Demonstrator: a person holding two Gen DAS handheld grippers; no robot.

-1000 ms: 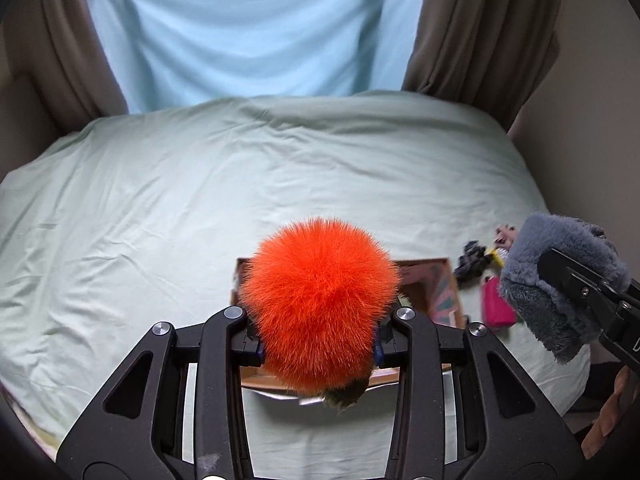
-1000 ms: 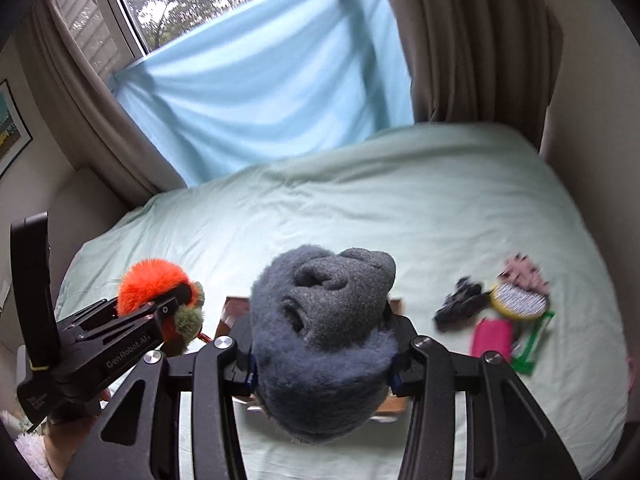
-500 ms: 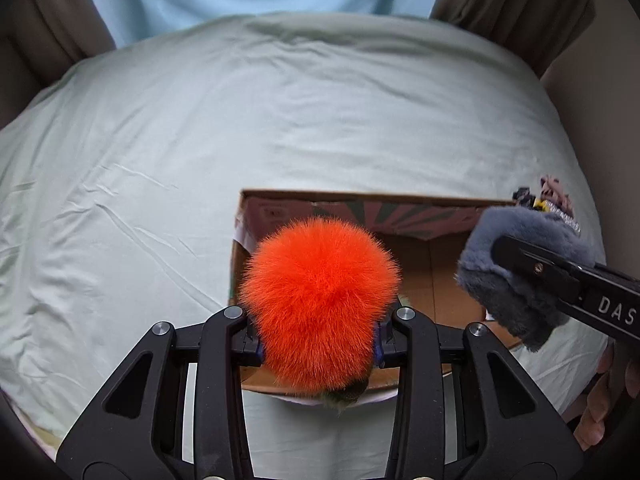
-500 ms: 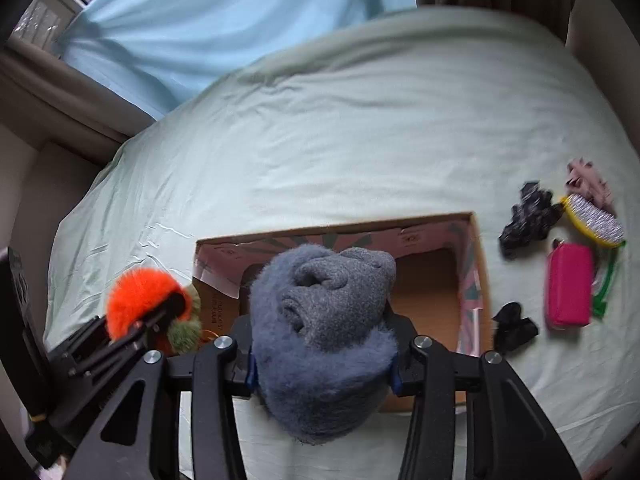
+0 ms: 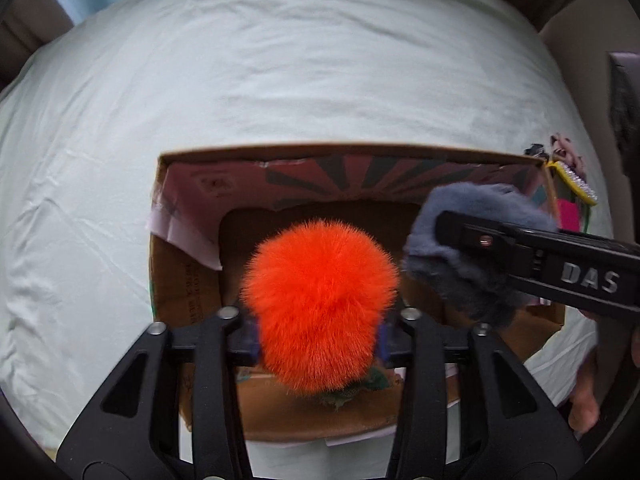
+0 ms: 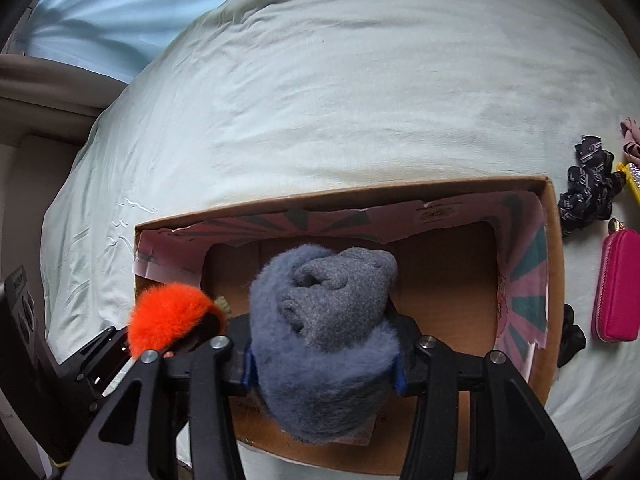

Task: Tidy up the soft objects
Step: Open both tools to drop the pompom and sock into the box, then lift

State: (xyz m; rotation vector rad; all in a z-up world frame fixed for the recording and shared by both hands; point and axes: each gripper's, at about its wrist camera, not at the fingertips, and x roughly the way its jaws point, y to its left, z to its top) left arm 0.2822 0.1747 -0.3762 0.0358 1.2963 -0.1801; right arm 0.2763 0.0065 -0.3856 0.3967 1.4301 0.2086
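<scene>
My left gripper (image 5: 318, 336) is shut on a fluffy orange pom-pom (image 5: 320, 300) and holds it over the left half of an open cardboard box (image 5: 184, 280) on the bed. My right gripper (image 6: 324, 360) is shut on a rolled grey fuzzy sock (image 6: 324, 320) and holds it over the middle of the same box (image 6: 554, 248). In the left wrist view the sock (image 5: 472, 248) and the right gripper sit to the right of the pom-pom. In the right wrist view the pom-pom (image 6: 168, 316) is at the left. The box floor looks bare brown cardboard.
The box lies on a pale green bedsheet (image 5: 280, 80). To its right lie a pink pouch (image 6: 618, 284), a black scrunchie (image 6: 588, 192), a yellow-rimmed brush (image 5: 576, 184) and a small black item (image 6: 572, 336). Curtains and a wall stand beyond the bed.
Both grippers have tilted down and moved closer to the box, which now fills much more of each view. The pom-pom and the sock stay gripped.
</scene>
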